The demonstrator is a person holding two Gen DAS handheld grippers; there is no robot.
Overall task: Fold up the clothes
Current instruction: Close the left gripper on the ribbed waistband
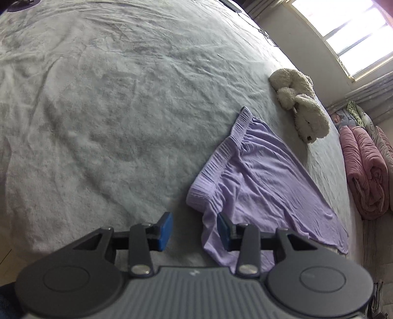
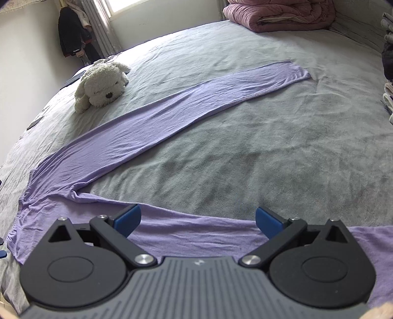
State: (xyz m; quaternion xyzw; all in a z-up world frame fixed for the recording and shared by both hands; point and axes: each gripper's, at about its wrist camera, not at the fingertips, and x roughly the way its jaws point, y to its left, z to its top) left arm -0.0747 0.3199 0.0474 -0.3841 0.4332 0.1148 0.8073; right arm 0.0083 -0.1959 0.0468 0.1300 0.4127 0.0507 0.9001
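Lilac trousers [image 2: 137,137] just ahead of both open, empty claws: left gripper [image 1: 194,230] half-spread, right gripper [image 2: 197,222] wide.
Thin, limp, light; best pinched at elastic waistband [image 1: 221,157], ahead and right of left claw.

The trousers [image 2: 157,117] lie spread on the bed [image 2: 245,152], legs apart, the plush dog [image 2: 100,86] beside the farther leg, a rolled quilt [image 2: 280,14] beyond.
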